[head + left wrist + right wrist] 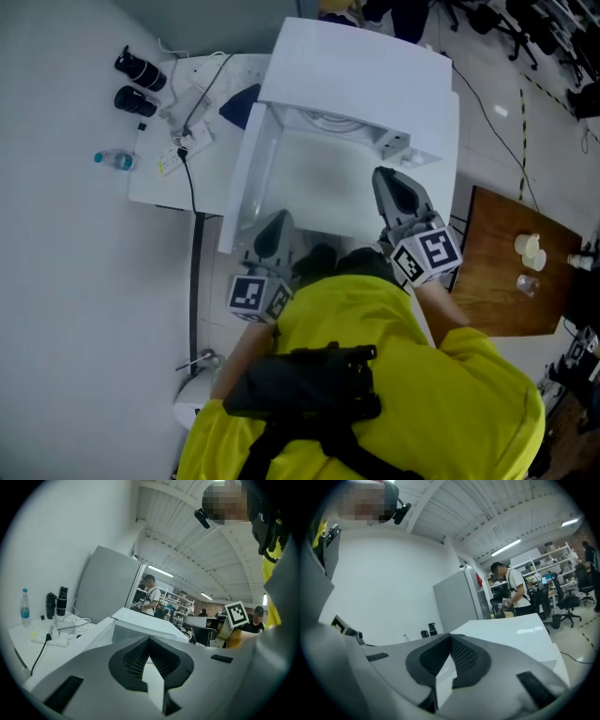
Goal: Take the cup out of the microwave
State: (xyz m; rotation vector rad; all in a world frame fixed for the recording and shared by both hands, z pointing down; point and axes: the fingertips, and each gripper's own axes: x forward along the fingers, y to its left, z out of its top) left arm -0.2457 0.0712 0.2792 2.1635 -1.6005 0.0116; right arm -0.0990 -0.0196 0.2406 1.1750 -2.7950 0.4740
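The white microwave (361, 80) stands on a white table, its front open toward me and its door (246, 183) swung out to the left. Its pale inside (328, 178) shows no cup from the head view. My left gripper (275, 225) is shut and empty, low before the opening's left side near the door. My right gripper (389, 180) is also shut and empty, at the opening's right edge. In the left gripper view the closed jaws (150, 639) point at the microwave (140, 623). In the right gripper view the closed jaws (451, 637) face its white top (511, 630).
Two black bottles (141, 70), a water bottle (114, 160) and a power strip with cables (183, 141) lie on the white table left of the microwave. A wooden table (497, 291) with small cups (532, 248) is at the right. A person (513, 590) stands behind, near a grey cabinet (108, 588).
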